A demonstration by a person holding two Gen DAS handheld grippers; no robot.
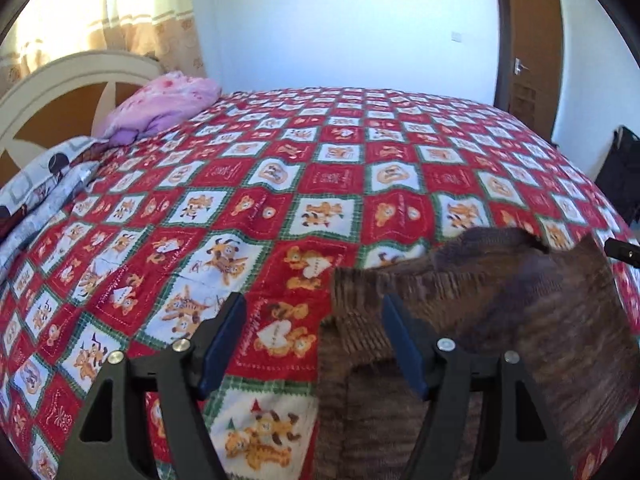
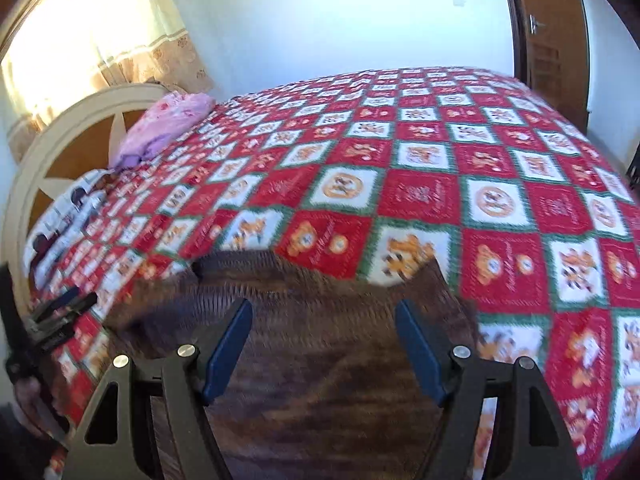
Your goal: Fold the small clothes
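Observation:
A brown knitted garment (image 1: 500, 312) lies on the red patchwork bedspread (image 1: 280, 184), ribbed edge toward the far side. My left gripper (image 1: 314, 304) is open and empty, just over the garment's left edge; its right finger (image 1: 404, 348) is above the knit. In the right wrist view the garment (image 2: 320, 340) lies blurred under my right gripper (image 2: 324, 310), which is open and empty above its middle. The left gripper shows at the left edge of that view (image 2: 56, 316). The tip of the right gripper shows at the right edge of the left wrist view (image 1: 622, 250).
A pink pillow (image 1: 164, 104) and a grey printed quilt (image 1: 44, 188) lie at the headboard (image 1: 48, 92) on the far left. A brown door (image 1: 528, 44) and a dark bag (image 1: 620, 168) stand at the right beyond the bed.

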